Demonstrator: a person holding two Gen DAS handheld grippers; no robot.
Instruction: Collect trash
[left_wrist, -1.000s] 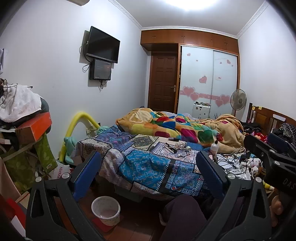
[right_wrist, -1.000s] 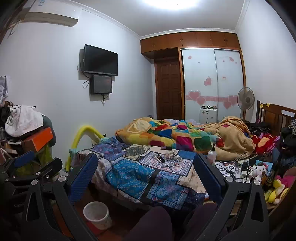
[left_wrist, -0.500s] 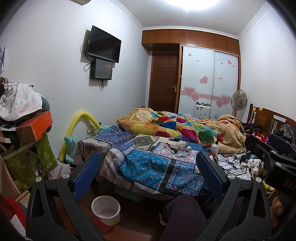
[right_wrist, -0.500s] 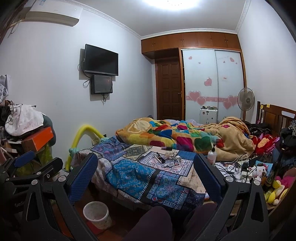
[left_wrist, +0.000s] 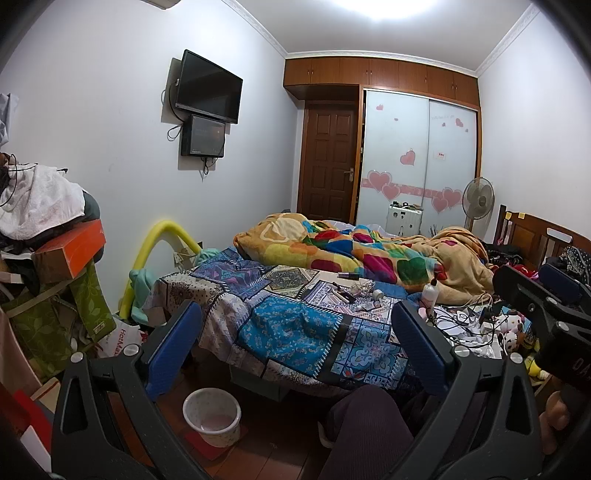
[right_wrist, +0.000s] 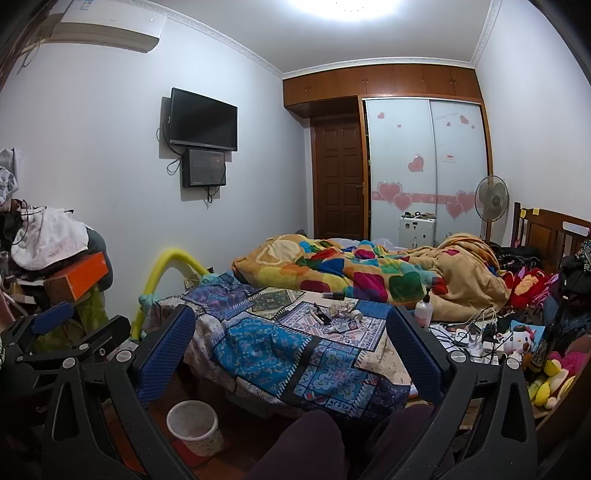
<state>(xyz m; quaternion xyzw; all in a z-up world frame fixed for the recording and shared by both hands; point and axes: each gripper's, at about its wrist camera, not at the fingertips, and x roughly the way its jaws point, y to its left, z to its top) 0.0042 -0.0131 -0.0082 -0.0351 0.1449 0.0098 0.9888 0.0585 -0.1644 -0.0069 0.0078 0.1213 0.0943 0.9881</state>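
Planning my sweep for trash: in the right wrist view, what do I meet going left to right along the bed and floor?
Waste bin → small clutter on the bedspread → pump bottle → tangle of cables → plush toys.

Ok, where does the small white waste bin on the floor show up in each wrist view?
Left wrist view: the waste bin stands on the floor at lower left, below the bed's foot corner, just right of the left blue finger.
Right wrist view: the waste bin is at lower left too, under that gripper's left finger.
Shared landmark: the yellow foam arch beside the bed.
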